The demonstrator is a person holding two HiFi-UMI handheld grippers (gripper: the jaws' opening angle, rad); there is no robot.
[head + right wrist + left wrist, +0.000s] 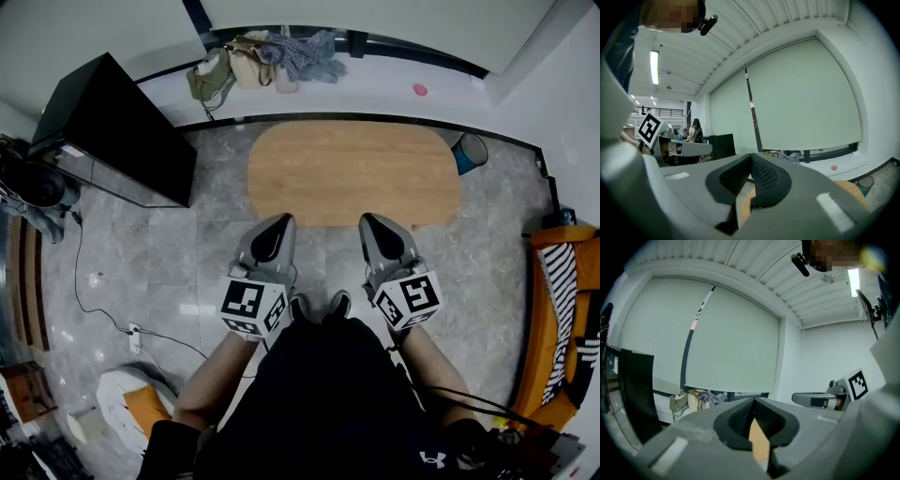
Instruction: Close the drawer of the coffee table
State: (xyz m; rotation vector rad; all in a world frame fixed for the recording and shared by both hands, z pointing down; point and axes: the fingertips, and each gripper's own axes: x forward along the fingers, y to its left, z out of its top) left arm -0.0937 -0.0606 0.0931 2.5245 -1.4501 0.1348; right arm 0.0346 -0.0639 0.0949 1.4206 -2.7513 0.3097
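The oval wooden coffee table (353, 172) stands on the grey tiled floor ahead of me; from above only its top shows, and its drawer is hidden. My left gripper (277, 223) and right gripper (373, 221) hover side by side just short of the table's near edge, both shut with nothing between the jaws. In the left gripper view the left gripper (753, 401) has its black pads meeting, with a sliver of tabletop (759, 440) below. The right gripper (750, 158) shows the same closed pads in the right gripper view.
A black cabinet (117, 131) stands at the left. Bags and clothes (262, 58) lie on the window ledge behind the table. A blue bin (469, 152) sits by the table's right end, and an orange seat (564, 319) at the right. A cable with a power strip (134, 335) lies on the floor at the left.
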